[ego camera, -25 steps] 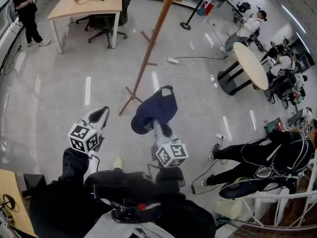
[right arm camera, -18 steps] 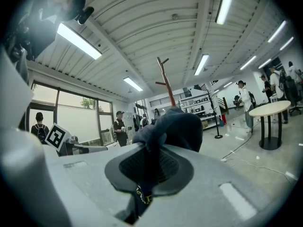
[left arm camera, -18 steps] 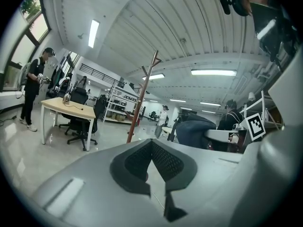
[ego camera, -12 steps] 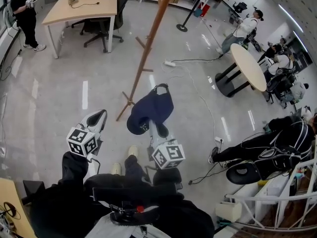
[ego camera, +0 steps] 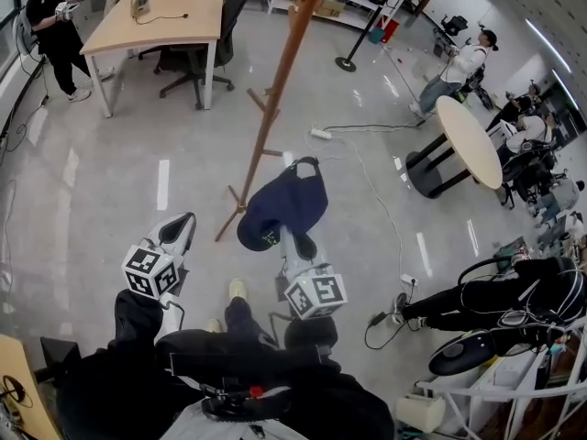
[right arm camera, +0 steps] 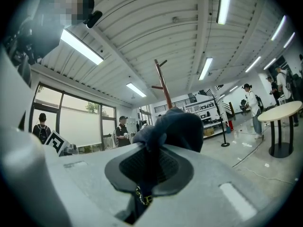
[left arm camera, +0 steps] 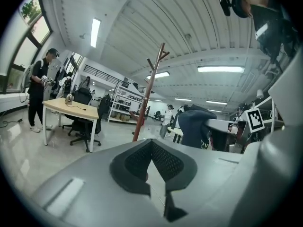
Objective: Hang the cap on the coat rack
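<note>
A tall brown wooden coat rack stands on the glossy floor ahead; its pegs branch off the pole. My right gripper is shut on the brim edge of a navy cap, held just right of the rack's feet. In the right gripper view the cap bulges over the pinched pads, and the rack's top shows behind it. My left gripper hangs to the left, shut with nothing in it. In the left gripper view its tips meet below the rack and the cap.
A wooden desk with an office chair stands far left behind the rack. A round table is at the right. Cables and a power strip lie on the floor. Several people stand around; one in black sits low at the right.
Both grippers have moved forward toward the coat rack, the right one carrying the cap a little higher. The rack now looms larger and closer to the cap.
</note>
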Tool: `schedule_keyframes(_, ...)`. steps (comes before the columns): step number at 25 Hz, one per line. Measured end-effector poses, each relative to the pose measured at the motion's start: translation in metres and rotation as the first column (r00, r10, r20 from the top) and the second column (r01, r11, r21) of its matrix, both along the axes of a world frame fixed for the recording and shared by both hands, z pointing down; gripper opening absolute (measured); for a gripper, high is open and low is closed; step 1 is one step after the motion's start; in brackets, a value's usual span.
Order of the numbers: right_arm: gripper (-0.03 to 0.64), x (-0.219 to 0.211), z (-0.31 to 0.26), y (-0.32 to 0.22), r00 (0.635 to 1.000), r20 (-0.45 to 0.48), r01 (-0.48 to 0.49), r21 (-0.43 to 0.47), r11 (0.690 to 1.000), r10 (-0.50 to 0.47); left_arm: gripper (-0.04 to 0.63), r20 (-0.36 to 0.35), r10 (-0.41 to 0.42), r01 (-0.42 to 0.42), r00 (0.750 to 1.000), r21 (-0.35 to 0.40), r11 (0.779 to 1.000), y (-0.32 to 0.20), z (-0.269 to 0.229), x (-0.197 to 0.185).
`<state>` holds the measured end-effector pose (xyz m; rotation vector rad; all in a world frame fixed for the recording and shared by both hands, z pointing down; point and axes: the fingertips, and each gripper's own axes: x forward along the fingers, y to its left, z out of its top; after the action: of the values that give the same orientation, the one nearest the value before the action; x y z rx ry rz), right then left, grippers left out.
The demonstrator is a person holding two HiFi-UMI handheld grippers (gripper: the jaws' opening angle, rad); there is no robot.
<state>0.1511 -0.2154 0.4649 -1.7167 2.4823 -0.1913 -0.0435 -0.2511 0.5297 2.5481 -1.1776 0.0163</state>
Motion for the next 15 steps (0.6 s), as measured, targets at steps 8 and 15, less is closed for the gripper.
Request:
schedule_keyframes(8,0.014,0.011,-0.023,-0.049,0.999,-0.023,0.023,0.035,0.999,-0.023,0.003,-0.004,-0.034,0.034,0.999,0.009,0.999,-0.044,-0.004,0.003)
schedule_keyframes(15,0.014,0.017,-0.055,-0.08,0.998,-0.047,0.046,0.09,0.995,-0.042,0.003,0.002,-0.047,0.047,0.999,0.006,0.999,-0.062,-0.004,0.009)
